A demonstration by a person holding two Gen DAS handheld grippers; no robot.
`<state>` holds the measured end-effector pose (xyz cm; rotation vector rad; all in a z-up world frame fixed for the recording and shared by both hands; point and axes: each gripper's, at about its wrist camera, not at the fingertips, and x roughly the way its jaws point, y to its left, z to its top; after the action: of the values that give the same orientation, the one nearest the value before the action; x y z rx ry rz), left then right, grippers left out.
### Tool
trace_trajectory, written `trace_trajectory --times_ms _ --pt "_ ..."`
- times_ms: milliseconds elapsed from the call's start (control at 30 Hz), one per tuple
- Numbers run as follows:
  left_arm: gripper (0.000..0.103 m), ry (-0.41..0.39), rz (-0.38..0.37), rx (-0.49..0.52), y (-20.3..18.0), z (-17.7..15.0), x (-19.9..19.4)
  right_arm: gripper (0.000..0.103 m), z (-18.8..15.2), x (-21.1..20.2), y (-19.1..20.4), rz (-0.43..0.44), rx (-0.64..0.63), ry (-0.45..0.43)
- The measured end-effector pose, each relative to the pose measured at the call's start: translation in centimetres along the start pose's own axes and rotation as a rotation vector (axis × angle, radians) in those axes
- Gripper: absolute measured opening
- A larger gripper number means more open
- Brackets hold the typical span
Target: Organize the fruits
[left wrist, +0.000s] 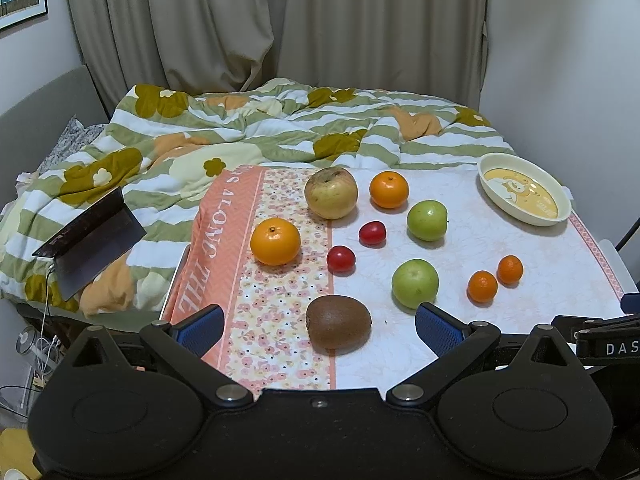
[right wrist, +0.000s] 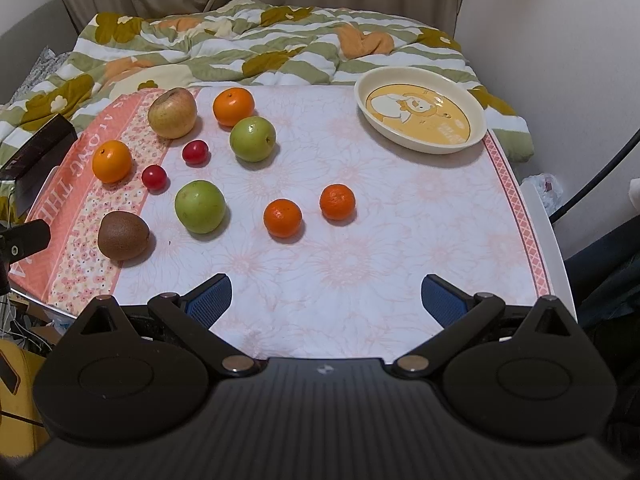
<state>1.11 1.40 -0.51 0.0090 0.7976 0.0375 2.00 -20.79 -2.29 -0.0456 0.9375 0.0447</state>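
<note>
Both tools spread apart w/ nothing held; only left view shows laptop (left wrist: 90, 240)

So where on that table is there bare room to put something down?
Bare cloth lies between the small oranges and the plate, and along the near edge before the right hand-held gripper. The left side, around the kiwi and apples, is crowded.

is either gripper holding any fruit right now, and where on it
Nothing is held. The left gripper and the right gripper are both open with nothing gripped between the fingers; the kiwi lies on the table between the left fingers, untouched.
</note>
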Motion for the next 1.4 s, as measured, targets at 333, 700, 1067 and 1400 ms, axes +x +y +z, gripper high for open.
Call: trace_trajectory --times_ms 333,700,1067,1400 --pt "0.103 0.001 0.004 0.005 -0.02 0.19 0.19 0.103 0.08 0.11 0.12 -0.004 0.0 0.001" --pt "0.103 0.002 0.008 0.007 -0.36 0.23 0.16 0.103 0.28 0.37 -0.16 -0.01 0.009 0.007" --pt "0.103 0.004 0.006 0.006 -0.35 0.23 0.19 0.103 0.27 0.21 -0.28 -0.009 0.009 0.002" --pt "0.103 0.004 0.005 0.007 -0.35 0.26 0.2 0.103 0.36 0.13 -0.37 -0.007 0.012 0.0"
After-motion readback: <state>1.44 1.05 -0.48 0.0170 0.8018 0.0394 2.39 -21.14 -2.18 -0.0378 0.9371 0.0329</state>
